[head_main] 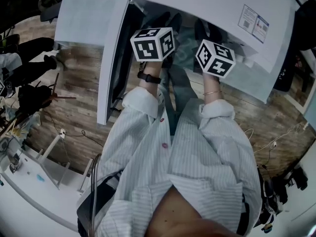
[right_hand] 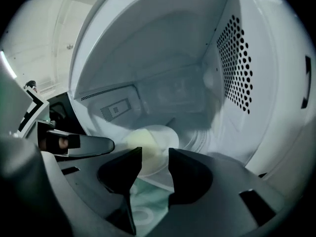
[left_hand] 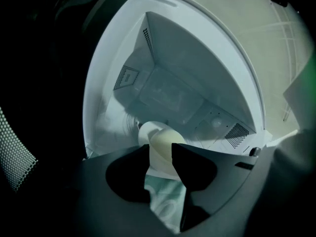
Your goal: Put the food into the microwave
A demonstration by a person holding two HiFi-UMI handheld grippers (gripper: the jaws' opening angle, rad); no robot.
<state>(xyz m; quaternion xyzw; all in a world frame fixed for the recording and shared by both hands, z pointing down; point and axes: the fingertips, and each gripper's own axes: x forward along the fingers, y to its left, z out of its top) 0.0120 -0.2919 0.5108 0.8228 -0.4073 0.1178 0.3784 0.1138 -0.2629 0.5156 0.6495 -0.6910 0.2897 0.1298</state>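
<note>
Food: a pale, rounded lump of food (left_hand: 165, 143) is sitting on a white plate (right_hand: 165, 132) inside the microwave (right_hand: 237, 58), on its floor towards the front.
Handling: the food is looking soft and light, something like dough or a bun, so squeezing it would probably be marking it. The plate is looking stiff, smooth and likely breakable. Its rim is offering the sensible place to take hold, kept level so the food is not sliding.
Under the plate: a green patterned mat (left_hand: 165, 201) is showing beneath the plate's near edge. Whether it is lying under the whole plate I cannot tell.
Left gripper: the left gripper (left_hand: 160, 148) is pointing into the cavity with its jaws standing a little apart. The food and plate rim are showing just past the tips and the mat through the gap below, and nothing is looking pinched.
Right gripper: the right gripper (right_hand: 155, 151) is pointing in alongside, its jaws likewise parted by a modest gap. The plate is lying just ahead of the tips and, as far as I can judge, is not being clamped.
Microwave: its door (head_main: 111, 68) is hanging wide open at the left of the opening, and both grippers are sitting at that opening.
Stage: the food is looking already placed, so backing out and shutting the door are likely what is remaining.
</note>
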